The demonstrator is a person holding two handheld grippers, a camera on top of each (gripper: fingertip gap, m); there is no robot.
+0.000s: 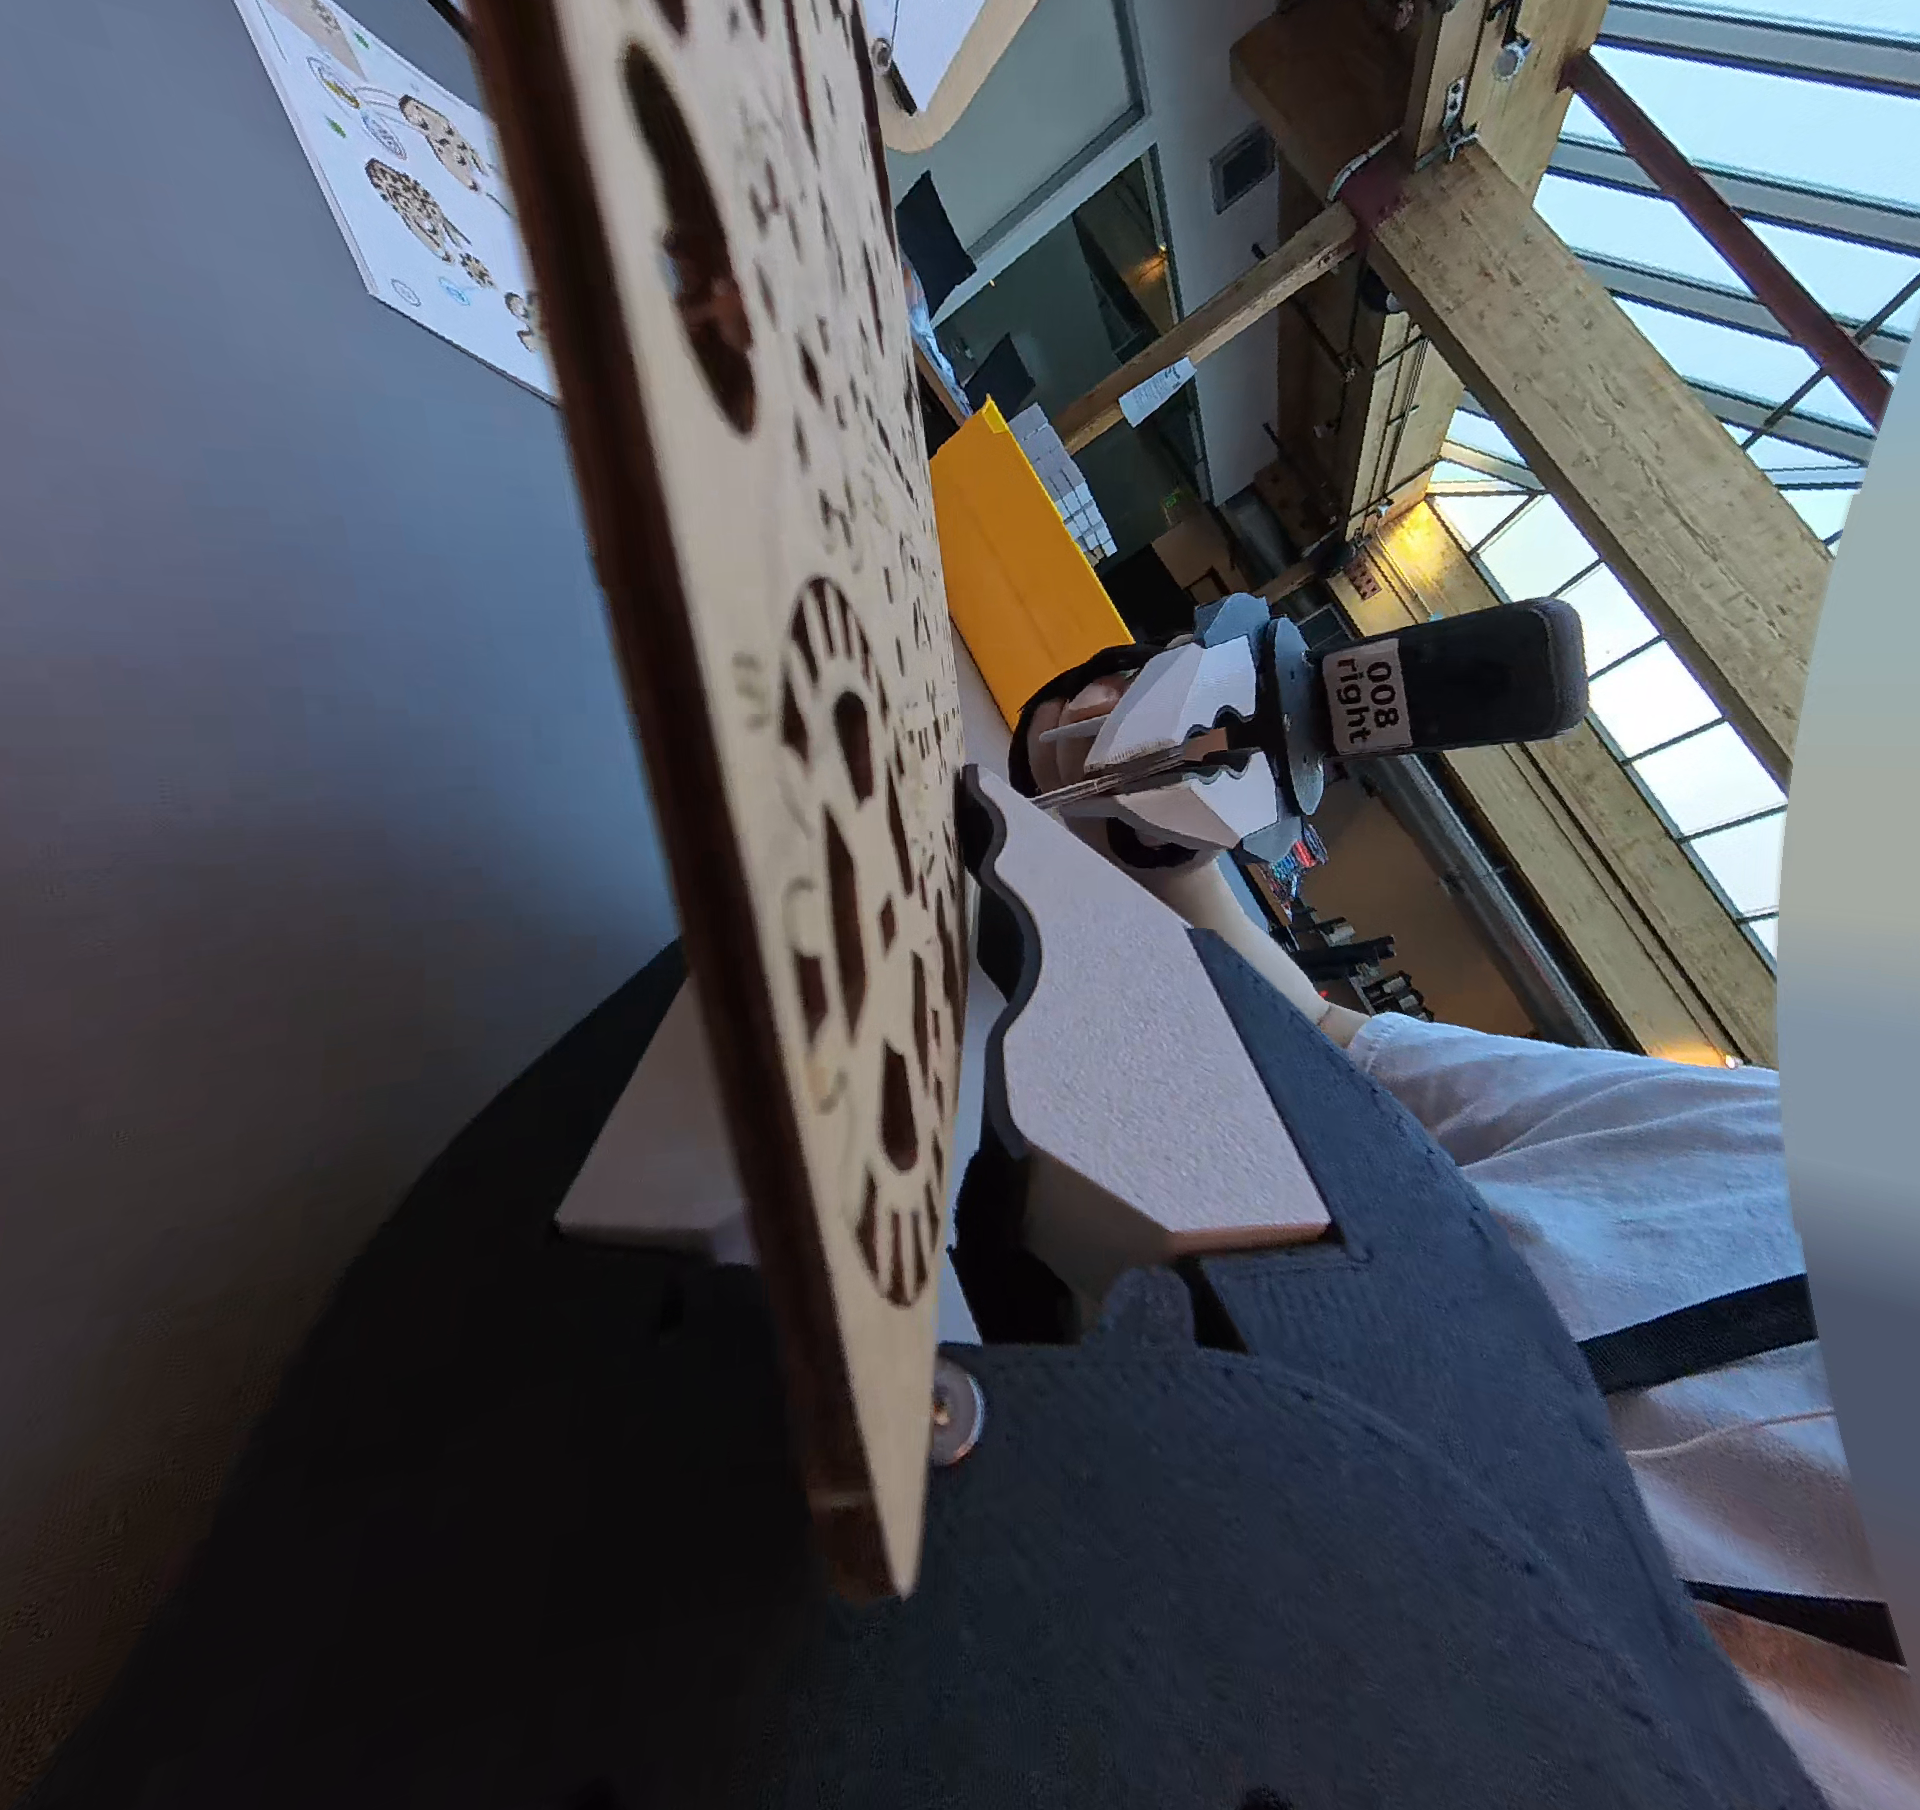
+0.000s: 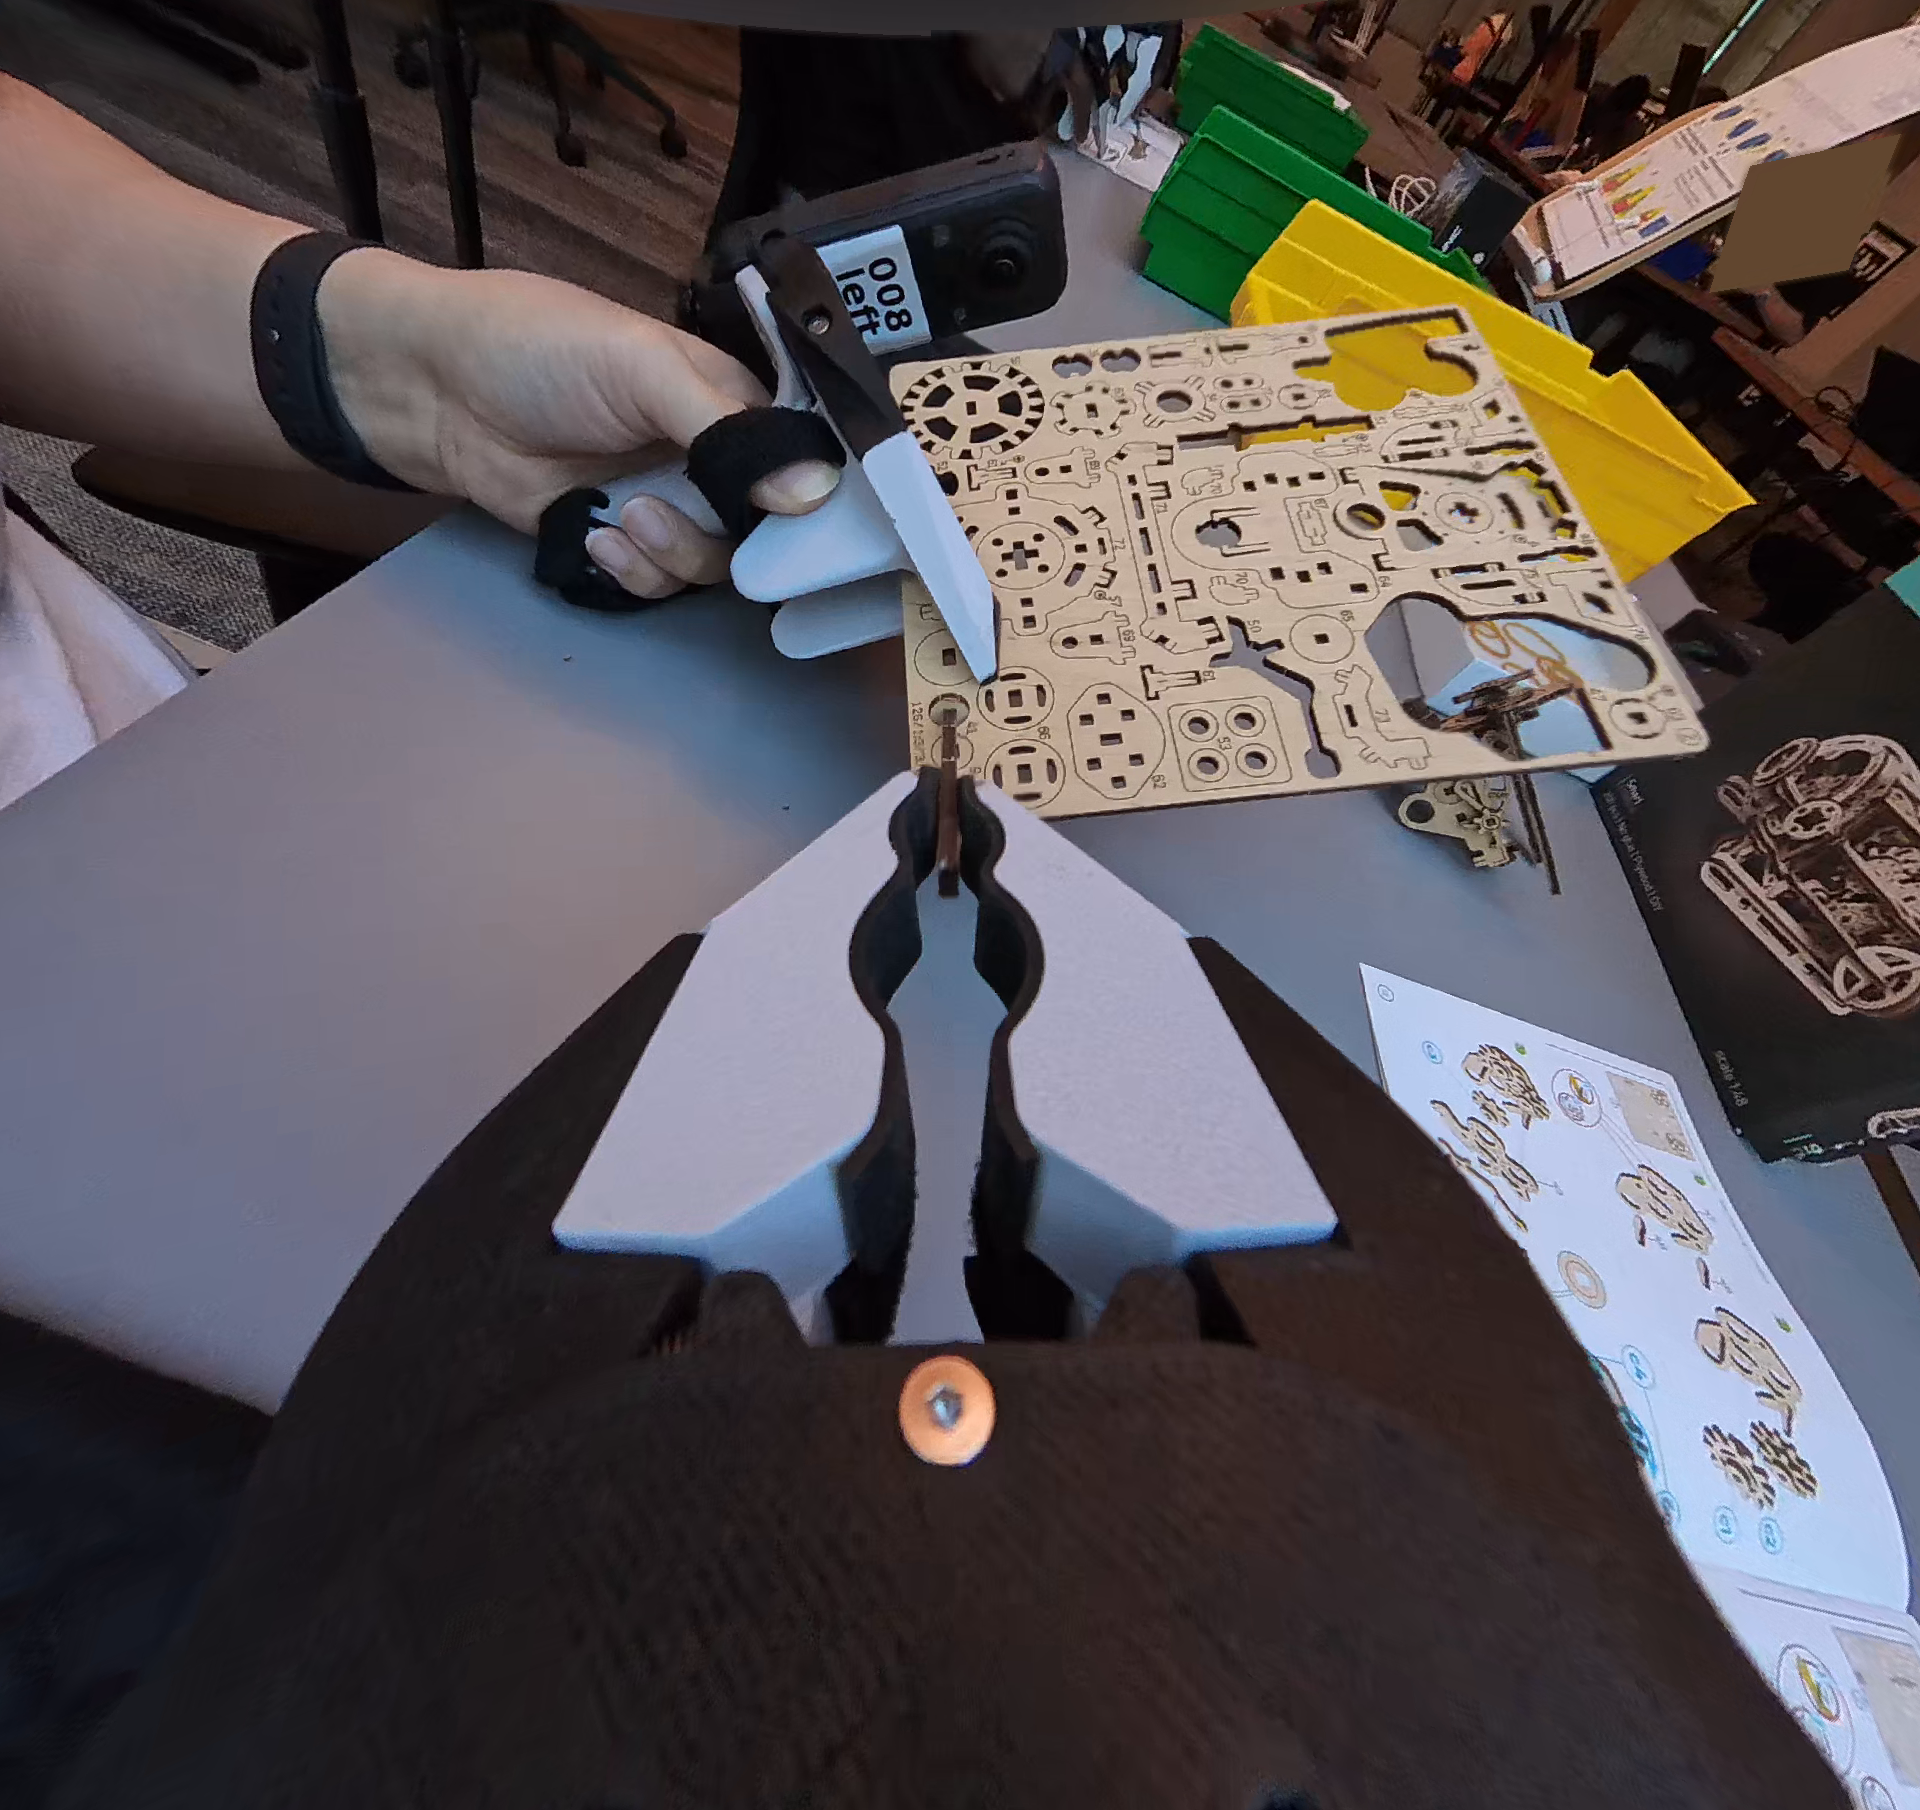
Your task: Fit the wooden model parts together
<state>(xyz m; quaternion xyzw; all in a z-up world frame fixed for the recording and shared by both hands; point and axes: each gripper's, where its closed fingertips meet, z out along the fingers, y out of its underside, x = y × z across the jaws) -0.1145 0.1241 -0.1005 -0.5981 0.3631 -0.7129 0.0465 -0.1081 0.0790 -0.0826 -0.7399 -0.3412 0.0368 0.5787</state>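
Observation:
A laser-cut wooden parts sheet (image 2: 1299, 565) is held level above the grey table (image 2: 416, 825). My left gripper (image 2: 935, 617) is shut on its near left edge; in the left wrist view the sheet (image 1: 748, 617) runs edge-on between my left gripper's (image 1: 883, 877) fingers. My right gripper (image 2: 948, 799) is shut on a small thin wooden piece (image 2: 948, 758). The piece's tip points at a small round hole in the sheet's near corner. The right gripper (image 1: 1091, 773) also shows in the left wrist view, beside the sheet. A partly built wooden model (image 2: 1475, 804) lies under the sheet.
An instruction sheet (image 2: 1621, 1241) lies at the right on the table, with a black box (image 2: 1818, 929) behind it. Yellow bins (image 2: 1455, 306) and green bins (image 2: 1247, 160) stand at the back. A person's hand (image 2: 520, 410) holds the left gripper. My right fingertips sit around 6 centimeters from my left ones. The partly built wooden model (image 2: 1475, 804) is about equally far from each gripper, around 25 centimeters.

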